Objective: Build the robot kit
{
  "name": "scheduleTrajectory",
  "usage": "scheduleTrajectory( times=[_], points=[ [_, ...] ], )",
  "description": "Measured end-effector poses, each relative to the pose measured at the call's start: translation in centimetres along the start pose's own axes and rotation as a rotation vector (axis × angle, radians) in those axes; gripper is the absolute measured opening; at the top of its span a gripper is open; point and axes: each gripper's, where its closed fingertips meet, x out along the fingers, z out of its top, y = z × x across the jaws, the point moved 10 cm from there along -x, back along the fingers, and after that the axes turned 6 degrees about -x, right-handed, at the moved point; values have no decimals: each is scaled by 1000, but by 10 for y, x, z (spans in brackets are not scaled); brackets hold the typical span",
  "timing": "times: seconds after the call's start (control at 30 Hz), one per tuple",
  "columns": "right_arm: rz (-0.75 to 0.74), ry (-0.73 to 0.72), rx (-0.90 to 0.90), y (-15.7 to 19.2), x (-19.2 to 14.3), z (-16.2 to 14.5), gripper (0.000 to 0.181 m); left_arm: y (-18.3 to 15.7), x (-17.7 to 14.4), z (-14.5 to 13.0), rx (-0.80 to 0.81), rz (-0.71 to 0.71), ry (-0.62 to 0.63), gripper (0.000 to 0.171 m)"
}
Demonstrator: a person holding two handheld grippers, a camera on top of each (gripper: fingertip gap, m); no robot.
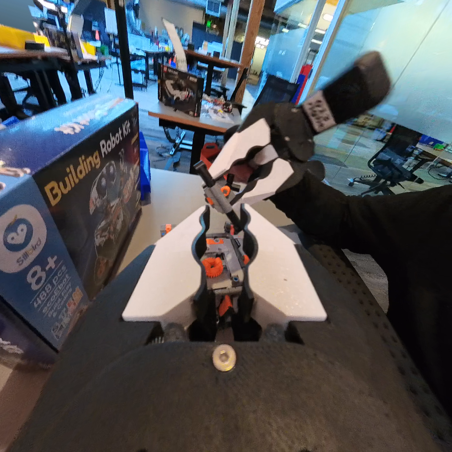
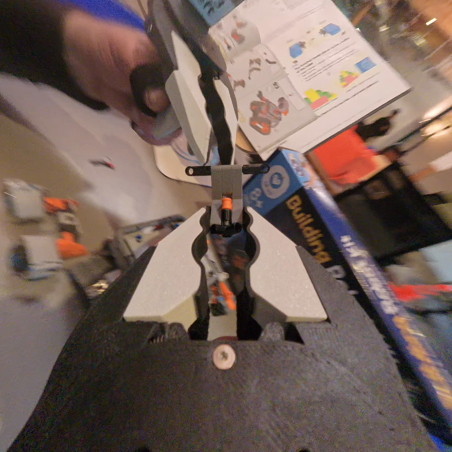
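Gripping a small grey brick piece (image 2: 226, 193) with an orange peg and black rods, the right tool (image 2: 225, 215) has its two white fingers nearly closed, pinching the piece at their tips. In the left wrist view the same piece (image 1: 217, 194) sits up in the air, just past the left tool's tips. The left tool (image 1: 225, 212) is clenched on a bigger grey model (image 1: 223, 264) with an orange gear, held deep between its fingers. A black rod from the small piece reaches down to touch the model. Left of the tools stands a blue kit box (image 1: 71, 195) on the pale surface (image 1: 171, 193). An open booklet (image 2: 305, 80) lies far off.
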Motion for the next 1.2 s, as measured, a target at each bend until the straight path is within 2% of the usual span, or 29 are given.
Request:
scheduleTrajectory(
  times=[0.1, 0.17, 0.23, 0.33, 0.43, 0.6, 0.73, 0.8, 0.9, 0.97, 1.1, 1.2],
  points=[
    [196, -170, 338, -15, -4, -17, 25, -3, -8, 1, 105, 26, -35, 29],
    [324, -280, 545, -23, -4, -30, 24, -6, -10, -1, 196, 55, -16, 34],
    [367, -337, 660, -27, -2, -45, 25, -10, -8, -3, 298, 102, 3, 37],
    [435, -363, 746, -27, 5, -60, 24, -14, -2, -5, 491, 228, 51, 40],
    [490, -375, 773, -23, 12, -62, 24, -18, 7, -5, 714, 362, 102, 44],
    [550, -361, 774, -16, 18, -58, 24, -27, 19, -3, 937, 357, 226, 33],
    [605, -340, 782, -11, 21, -58, 24, -27, 23, -2, 968, 316, 312, 19],
    [635, -358, 794, -11, 22, -58, 24, -28, 21, 1, 958, 288, 315, 14],
    [635, -332, 783, -9, 23, -57, 25, -28, 20, 4, 940, 273, 363, 10],
    [619, -302, 772, -9, 24, -57, 25, -28, 19, 5, 924, 279, 408, 0],
    [610, -217, 732, -5, 26, -56, 25, -31, 25, 4, 897, 248, 497, 0],
    [622, -228, 740, -4, 27, -56, 25, -28, 32, 1, 886, 244, 559, 0]
  ],
)
